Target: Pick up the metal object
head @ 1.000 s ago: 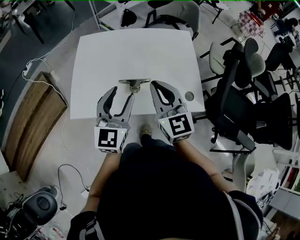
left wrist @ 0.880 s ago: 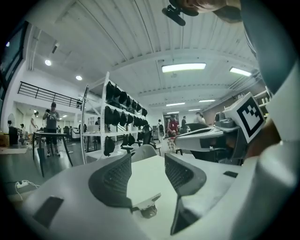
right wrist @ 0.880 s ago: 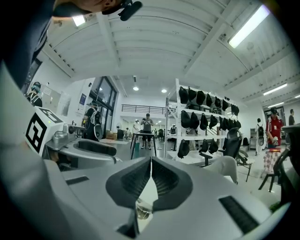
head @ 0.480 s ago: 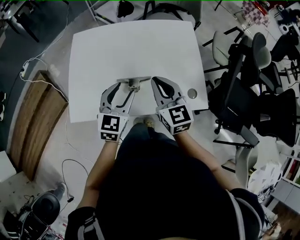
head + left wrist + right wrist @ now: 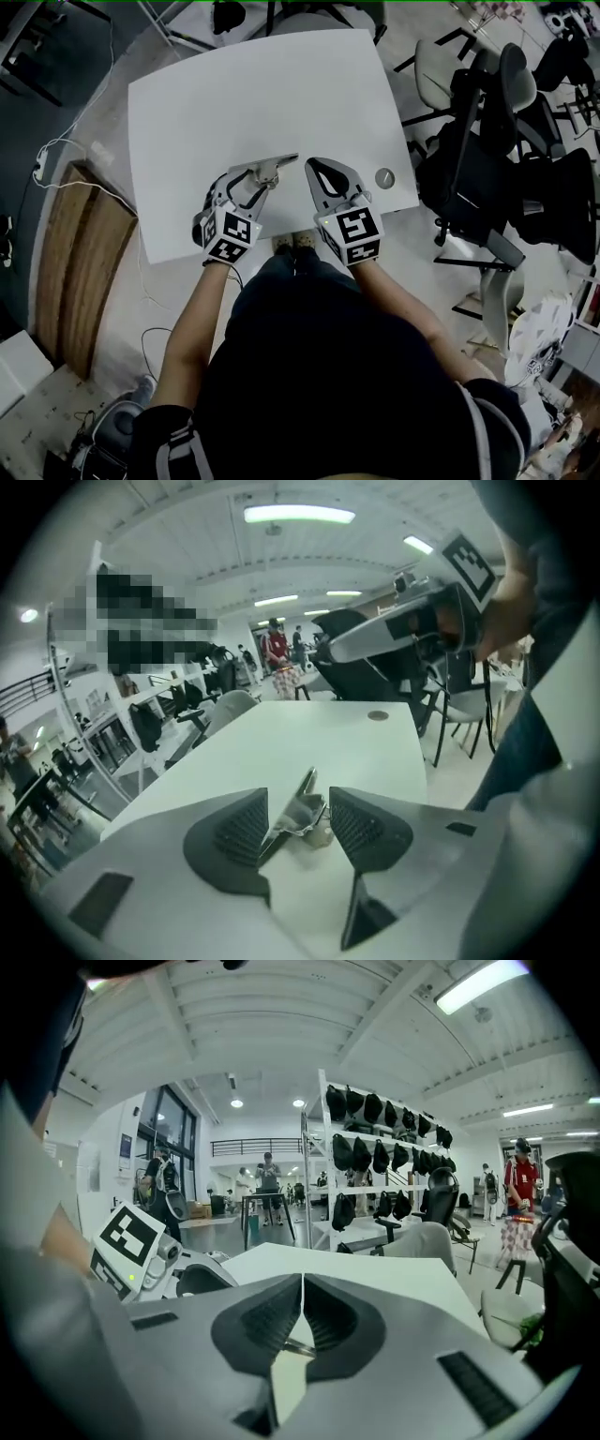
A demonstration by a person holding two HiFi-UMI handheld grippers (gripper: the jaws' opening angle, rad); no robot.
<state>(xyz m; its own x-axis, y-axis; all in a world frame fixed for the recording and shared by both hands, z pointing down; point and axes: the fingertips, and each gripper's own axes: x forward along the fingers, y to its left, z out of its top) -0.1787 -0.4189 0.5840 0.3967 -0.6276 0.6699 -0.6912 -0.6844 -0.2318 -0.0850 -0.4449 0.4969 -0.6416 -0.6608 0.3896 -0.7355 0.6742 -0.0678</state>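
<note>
A shiny metal object (image 5: 269,168) with a flat strip and a small bracket lies on the white table (image 5: 253,94) near its front edge. My left gripper (image 5: 250,181) is open, and its two dark ribbed pads stand on either side of the metal object (image 5: 298,810) without closing on it. In the left gripper view, the left gripper (image 5: 298,801) shows a gap on each side of the piece. My right gripper (image 5: 315,166) is shut with nothing in it, just right of the object. In its own view, the right gripper (image 5: 302,1288) has its pads pressed together.
A round cable grommet (image 5: 384,177) sits in the table to the right of the right gripper. Black office chairs (image 5: 497,150) crowd the table's right side. A wooden board (image 5: 80,253) and cables lie on the floor at left. The table's front edge is right under both grippers.
My left gripper has moved forward and turned rightward, so its open jaws now straddle the metal object. The right gripper stays shut beside it.
</note>
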